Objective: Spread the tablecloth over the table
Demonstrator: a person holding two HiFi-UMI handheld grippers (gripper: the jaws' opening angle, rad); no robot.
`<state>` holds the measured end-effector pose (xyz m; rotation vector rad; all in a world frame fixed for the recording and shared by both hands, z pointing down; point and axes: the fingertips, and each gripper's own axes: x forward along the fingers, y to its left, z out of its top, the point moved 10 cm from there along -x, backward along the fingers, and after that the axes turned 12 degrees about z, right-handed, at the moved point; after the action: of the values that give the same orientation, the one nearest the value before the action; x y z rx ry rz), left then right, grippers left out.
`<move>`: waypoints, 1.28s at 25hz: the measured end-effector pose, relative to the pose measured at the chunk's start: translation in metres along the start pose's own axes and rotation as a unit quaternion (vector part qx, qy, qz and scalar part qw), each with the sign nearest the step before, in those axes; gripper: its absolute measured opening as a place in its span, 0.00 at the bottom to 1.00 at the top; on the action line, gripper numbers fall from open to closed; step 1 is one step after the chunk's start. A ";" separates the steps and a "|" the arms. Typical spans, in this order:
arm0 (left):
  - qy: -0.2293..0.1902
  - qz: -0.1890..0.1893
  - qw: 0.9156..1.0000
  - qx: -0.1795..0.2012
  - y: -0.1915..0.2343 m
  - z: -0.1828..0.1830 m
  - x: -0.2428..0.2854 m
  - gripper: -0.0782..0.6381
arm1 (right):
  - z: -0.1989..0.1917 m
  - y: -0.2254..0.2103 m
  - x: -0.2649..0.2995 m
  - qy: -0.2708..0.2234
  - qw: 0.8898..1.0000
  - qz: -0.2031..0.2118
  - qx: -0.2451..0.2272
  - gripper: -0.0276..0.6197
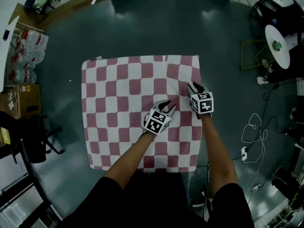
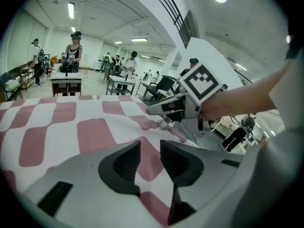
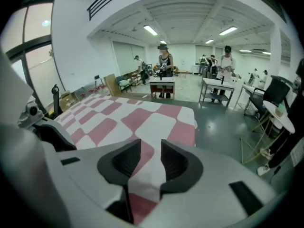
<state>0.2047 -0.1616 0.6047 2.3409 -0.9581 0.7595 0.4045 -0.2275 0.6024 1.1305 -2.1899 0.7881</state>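
A red-and-white checked tablecloth [image 1: 123,89] lies flat over the square table, with a small wrinkle near the right edge. My left gripper [image 1: 168,107] hovers over the cloth's right-middle part, open, with nothing between its fingers; in the left gripper view [image 2: 150,147] only flat cloth [image 2: 71,127] shows through the gap. My right gripper [image 1: 195,86] is at the cloth's right edge, also open and empty [image 3: 150,148]. The cloth [image 3: 142,120] stretches ahead of it to the far corner. The right gripper [image 2: 159,109] also appears in the left gripper view, low over the wrinkle.
A black chair [image 1: 33,144], a cardboard box [image 1: 21,101] and packs of bottles [image 1: 28,51] stand to the left. On the right are a round white table [image 1: 280,44], a metal stool frame [image 1: 251,53] and loose cables [image 1: 251,132] on the floor. People stand at tables [image 3: 164,84] far off.
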 end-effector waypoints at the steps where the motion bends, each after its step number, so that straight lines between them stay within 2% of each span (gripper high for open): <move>1: 0.002 -0.002 1.000 0.003 -0.005 0.004 0.010 0.29 | 0.005 -0.010 0.009 0.016 1.000 0.005 -0.017 0.25; 4: 0.002 -0.005 1.000 0.006 -0.014 0.009 0.033 0.29 | 0.010 -0.030 0.030 0.043 0.998 0.003 -0.053 0.26; 7: 0.011 -0.006 1.000 -0.002 -0.015 0.004 0.042 0.29 | 0.013 -0.037 0.039 0.020 0.998 -0.001 -0.059 0.29; 9: 0.013 -0.006 1.000 0.006 -0.017 0.001 0.043 0.29 | 0.016 -0.042 0.045 0.013 0.998 0.004 -0.060 0.29; 13: 0.008 -0.002 1.000 -0.008 -0.016 0.006 0.049 0.30 | 0.030 -0.059 0.053 0.027 0.997 0.031 -0.071 0.29; 17: 0.000 0.013 0.999 -0.034 -0.013 0.011 0.055 0.30 | 0.040 -0.066 0.042 -0.015 0.998 0.054 -0.036 0.30; 19: -0.003 0.016 0.999 -0.035 -0.012 0.015 0.056 0.30 | 0.040 -0.069 0.045 -0.019 0.998 0.058 -0.026 0.30; 24: 0.023 0.016 0.999 0.040 -0.025 0.003 0.056 0.30 | 0.045 -0.081 0.061 0.014 0.997 0.052 -0.054 0.24; 26: 0.023 0.018 0.998 0.052 -0.027 0.000 0.055 0.30 | 0.050 -0.086 0.060 0.011 0.997 0.056 -0.056 0.23; 27: 0.024 0.017 0.998 0.051 -0.027 -0.001 0.054 0.30 | 0.052 -0.087 0.056 0.004 0.997 0.055 -0.055 0.27; 30: 0.023 0.004 1.000 0.019 -0.022 -0.001 0.051 0.30 | 0.050 -0.083 0.032 -0.033 0.997 0.060 -0.037 0.27; 32: 0.022 0.000 1.000 -0.006 -0.019 0.001 0.046 0.30 | 0.037 -0.070 0.021 -0.031 0.996 0.076 -0.043 0.27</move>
<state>0.2464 -0.1718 0.6299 2.3055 -0.9404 0.7988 0.4458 -0.2982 0.6093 0.9673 -2.3593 0.7218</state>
